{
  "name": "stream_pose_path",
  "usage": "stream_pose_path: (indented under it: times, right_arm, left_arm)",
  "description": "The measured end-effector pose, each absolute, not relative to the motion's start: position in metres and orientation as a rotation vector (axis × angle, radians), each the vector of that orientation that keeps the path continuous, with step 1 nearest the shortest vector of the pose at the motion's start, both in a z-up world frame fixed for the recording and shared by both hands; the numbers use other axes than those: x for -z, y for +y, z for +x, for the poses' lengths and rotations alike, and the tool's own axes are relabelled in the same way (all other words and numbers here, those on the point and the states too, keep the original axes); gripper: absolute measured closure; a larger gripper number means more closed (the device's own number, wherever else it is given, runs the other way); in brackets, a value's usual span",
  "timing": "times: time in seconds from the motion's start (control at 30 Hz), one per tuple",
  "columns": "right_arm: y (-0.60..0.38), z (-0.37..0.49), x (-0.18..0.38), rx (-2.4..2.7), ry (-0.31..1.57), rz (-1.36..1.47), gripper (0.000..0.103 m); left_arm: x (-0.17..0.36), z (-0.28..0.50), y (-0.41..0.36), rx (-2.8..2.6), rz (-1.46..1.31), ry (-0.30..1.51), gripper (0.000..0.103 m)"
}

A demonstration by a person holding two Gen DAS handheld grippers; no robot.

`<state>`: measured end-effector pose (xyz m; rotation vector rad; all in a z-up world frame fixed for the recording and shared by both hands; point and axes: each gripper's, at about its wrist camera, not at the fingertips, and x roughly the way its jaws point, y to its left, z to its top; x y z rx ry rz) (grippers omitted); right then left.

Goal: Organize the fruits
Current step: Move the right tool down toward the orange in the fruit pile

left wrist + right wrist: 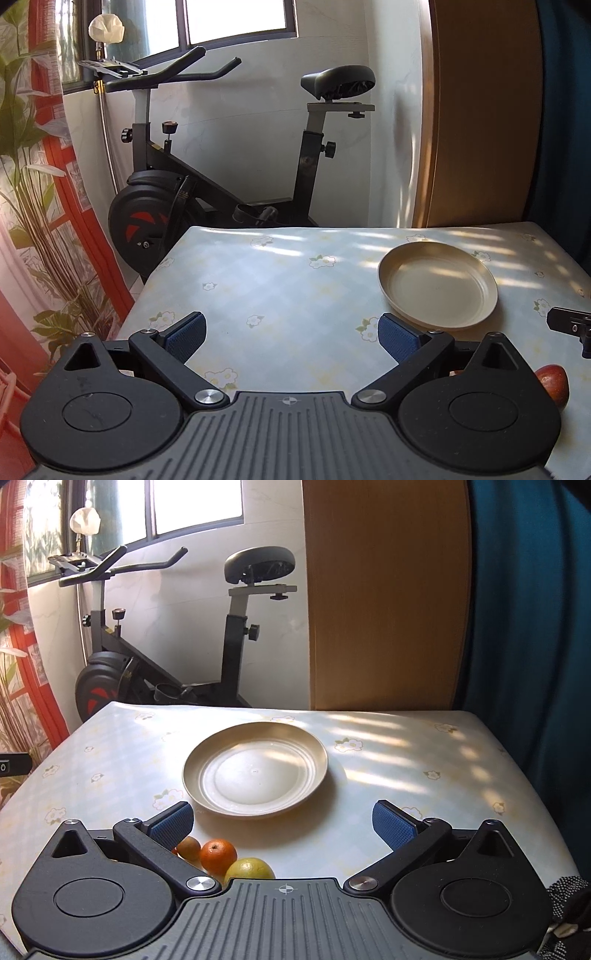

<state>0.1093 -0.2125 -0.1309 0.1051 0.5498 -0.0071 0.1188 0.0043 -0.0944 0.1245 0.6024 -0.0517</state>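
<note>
A pale metal plate [255, 770] lies empty in the middle of the table; it also shows in the left wrist view [437, 284] at the right. My right gripper [282, 821] is open and empty, just in front of the plate. Near its left finger lie an orange [218, 856], a yellow-green citrus fruit [249, 868] and a smaller brownish fruit [188, 847], partly hidden. My left gripper [291, 336] is open and empty above the table's left part. A red fruit [553, 384] lies at its right, partly hidden.
The table has a floral cloth [388, 760]. An exercise bike [207, 177] stands behind the table's far left edge. A wooden panel [384, 590] and a blue curtain [535, 627] stand at the back right. The right gripper's finger [570, 323] shows at the left view's right edge.
</note>
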Motion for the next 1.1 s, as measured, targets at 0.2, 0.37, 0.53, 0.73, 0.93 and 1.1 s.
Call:
stream_pose_path:
  times: [0.2,0.37,0.53,0.73,0.93,1.1]
  right_arm:
    - [-0.213,0.114,0.144,-0.068,0.586,0.089,0.0]
    - [-0.212,0.123,0.149,-0.068,0.631,0.05,0.0]
    - [-0.215,0.136,0.154,-0.063,0.655,0.019,0.0]
    - [-0.213,0.149,0.149,-0.124,0.634,-0.007,0.0]
    - [-0.208,0.166,0.145,-0.185,0.645,-0.028,0.0]
    - [-0.202,0.177,0.147,-0.236,0.666,-0.049,0.0]
  left_arm:
    - [0.109,0.132,0.004,0.053,0.125,0.563,0.005]
    - [0.119,0.15,0.007,0.048,0.099,0.633,0.005]
    - [0.125,0.161,0.008,0.06,0.108,0.688,0.006]
    - [0.124,0.164,0.011,0.091,0.112,0.655,0.006]
    - [0.13,0.171,0.009,0.078,0.163,0.661,0.006]
    - [0.137,0.175,0.012,0.083,0.195,0.695,0.006]
